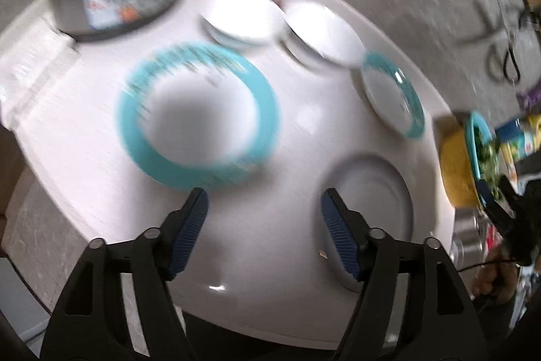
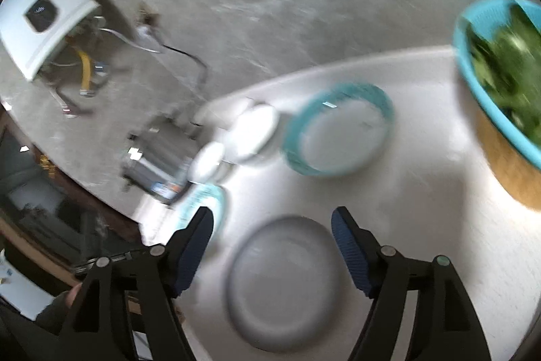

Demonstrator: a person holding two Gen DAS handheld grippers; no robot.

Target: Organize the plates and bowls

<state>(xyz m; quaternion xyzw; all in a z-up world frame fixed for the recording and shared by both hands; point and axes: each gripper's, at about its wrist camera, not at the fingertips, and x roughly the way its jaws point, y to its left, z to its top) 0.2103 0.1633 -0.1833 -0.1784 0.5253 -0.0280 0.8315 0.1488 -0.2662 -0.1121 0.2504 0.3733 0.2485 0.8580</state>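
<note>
Blur smears the teal-rimmed plate (image 1: 199, 114); both claws (image 1: 263, 202) (image 2: 272, 220) gape, empty.

Both fisheye views are smeared by motion blur and bend strongly toward dark rims. Bright, perhaps overhead, light washes out the white tabletop (image 1: 101, 158), glaring on the white bowls (image 1: 243, 19) toward 12 o'clock.

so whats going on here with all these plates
A person holds a gripper in each hand above a white table of dishes. The left gripper and the right gripper are both open and hold nothing. On the table lie a grey plate, two teal-rimmed plates and some white bowls. Nothing is stacked onto the grey plate yet.
</note>
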